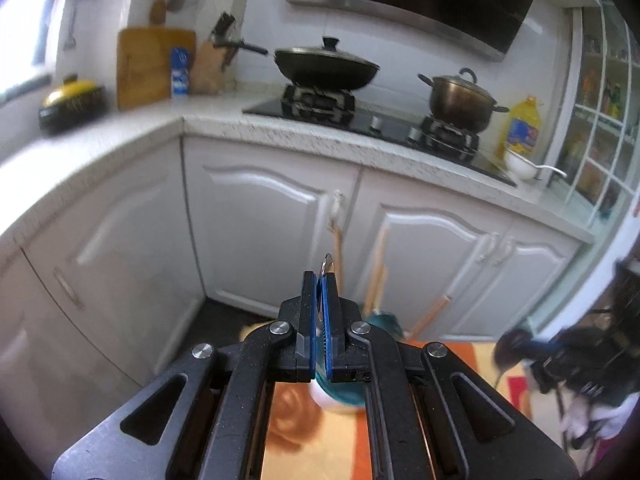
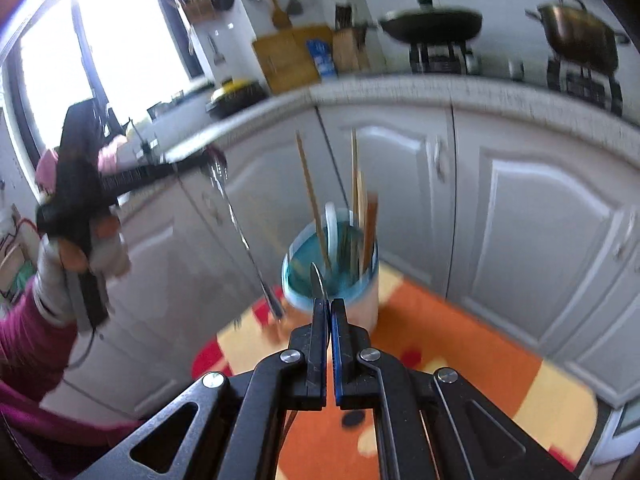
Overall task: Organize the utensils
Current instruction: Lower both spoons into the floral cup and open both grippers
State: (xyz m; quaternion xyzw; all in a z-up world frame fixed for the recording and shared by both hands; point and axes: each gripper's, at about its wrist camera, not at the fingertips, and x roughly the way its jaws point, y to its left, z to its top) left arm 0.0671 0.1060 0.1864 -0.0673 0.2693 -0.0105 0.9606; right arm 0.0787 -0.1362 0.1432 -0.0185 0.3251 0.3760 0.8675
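My right gripper [image 2: 327, 303] has its jaws pressed together on a thin metal utensil [image 2: 317, 279], and its pointed tip sticks up above the pads. Just behind it stands a cup [image 2: 370, 296], blue inside, which holds several wooden chopsticks [image 2: 310, 192] upright. The cup stands on an orange patterned tabletop [image 2: 460, 344]. On the left, a hand [image 2: 86, 248] in a magenta sleeve holds my left gripper [image 2: 208, 162], which is clamped on a long metal utensil [image 2: 244, 236] hanging down. White cabinet doors [image 2: 540, 216] are behind, blurred.
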